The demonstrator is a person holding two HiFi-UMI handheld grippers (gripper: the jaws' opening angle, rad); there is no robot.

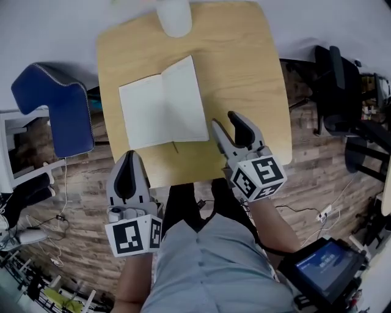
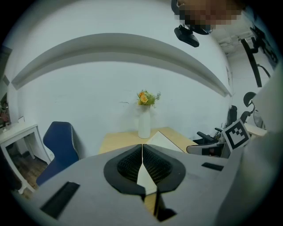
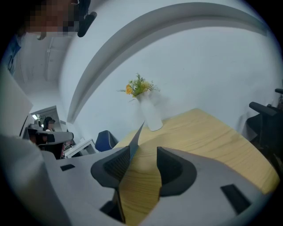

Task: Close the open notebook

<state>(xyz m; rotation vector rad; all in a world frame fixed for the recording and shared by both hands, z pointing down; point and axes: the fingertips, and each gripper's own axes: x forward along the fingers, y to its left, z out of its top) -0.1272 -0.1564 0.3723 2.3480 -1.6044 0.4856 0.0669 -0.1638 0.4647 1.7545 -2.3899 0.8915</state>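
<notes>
The open notebook (image 1: 164,104) lies flat with blank white pages up in the middle of the wooden table (image 1: 244,55). My right gripper (image 1: 225,122) is open at the notebook's lower right corner, its left finger next to the page edge. In the right gripper view the notebook's edge (image 3: 135,137) runs along the inner side of the left jaw, and my right gripper (image 3: 143,155) has bare table between its jaws. My left gripper (image 1: 129,158) is shut and empty at the table's near edge, below the left page. In the left gripper view the notebook (image 2: 164,141) shows beyond my left gripper (image 2: 142,149).
A white vase (image 1: 174,15) with flowers (image 2: 146,98) stands at the table's far edge. A blue chair (image 1: 58,107) is on the left and black office chairs (image 1: 342,85) on the right. A screen (image 1: 327,263) sits on the floor, lower right.
</notes>
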